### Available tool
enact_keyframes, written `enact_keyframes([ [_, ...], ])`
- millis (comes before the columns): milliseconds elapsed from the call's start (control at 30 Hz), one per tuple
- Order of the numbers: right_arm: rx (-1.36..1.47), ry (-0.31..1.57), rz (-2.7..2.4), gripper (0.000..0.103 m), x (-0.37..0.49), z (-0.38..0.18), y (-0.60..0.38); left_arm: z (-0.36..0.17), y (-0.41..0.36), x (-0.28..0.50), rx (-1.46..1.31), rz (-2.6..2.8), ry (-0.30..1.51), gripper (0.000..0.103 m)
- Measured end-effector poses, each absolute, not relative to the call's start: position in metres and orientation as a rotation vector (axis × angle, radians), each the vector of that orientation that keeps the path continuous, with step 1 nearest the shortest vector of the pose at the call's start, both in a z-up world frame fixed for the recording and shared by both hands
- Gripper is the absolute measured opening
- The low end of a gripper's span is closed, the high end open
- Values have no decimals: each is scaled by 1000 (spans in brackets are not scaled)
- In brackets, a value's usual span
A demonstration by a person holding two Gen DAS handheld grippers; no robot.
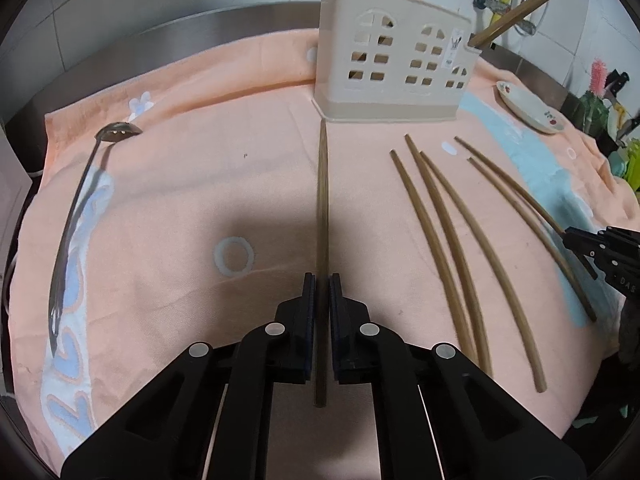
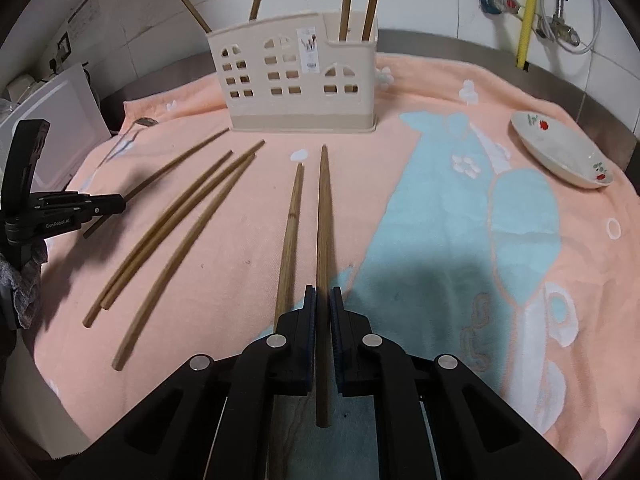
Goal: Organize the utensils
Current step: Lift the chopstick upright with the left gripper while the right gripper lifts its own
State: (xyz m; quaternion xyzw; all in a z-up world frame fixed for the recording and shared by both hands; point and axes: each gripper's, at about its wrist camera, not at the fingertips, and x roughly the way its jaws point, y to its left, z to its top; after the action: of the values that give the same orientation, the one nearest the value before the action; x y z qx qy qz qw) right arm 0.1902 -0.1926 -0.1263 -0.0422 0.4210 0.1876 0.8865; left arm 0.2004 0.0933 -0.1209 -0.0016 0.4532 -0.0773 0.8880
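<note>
Standing over the desk, I judge the sorting partly done: several brown wooden chopsticks already stand upright in the cream plastic utensil holder with window-shaped cut-outs (image 2: 296, 80). The left tongs (image 1: 322, 292) are pinching one thin brown wooden chopstick (image 1: 322, 200), its tip near the holder's base. The right tongs (image 2: 323, 304) are clamped on another long tapered wooden chopstick (image 2: 323, 220). Left to do: four loose chopsticks (image 2: 176, 224) on the peach towel (image 2: 240, 256), and a long steel slotted spoon (image 1: 76, 216) at the left edge.
</note>
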Motion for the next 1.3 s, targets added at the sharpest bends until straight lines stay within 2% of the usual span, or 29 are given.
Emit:
enact_keyframes([
  [700, -121, 646, 422, 7, 168, -32, -192, -29, 68, 158, -28, -215, 715, 6],
  [1300, -147, 743, 445, 7, 159, -64, -190, -23, 58, 155, -24, -217, 712, 6],
])
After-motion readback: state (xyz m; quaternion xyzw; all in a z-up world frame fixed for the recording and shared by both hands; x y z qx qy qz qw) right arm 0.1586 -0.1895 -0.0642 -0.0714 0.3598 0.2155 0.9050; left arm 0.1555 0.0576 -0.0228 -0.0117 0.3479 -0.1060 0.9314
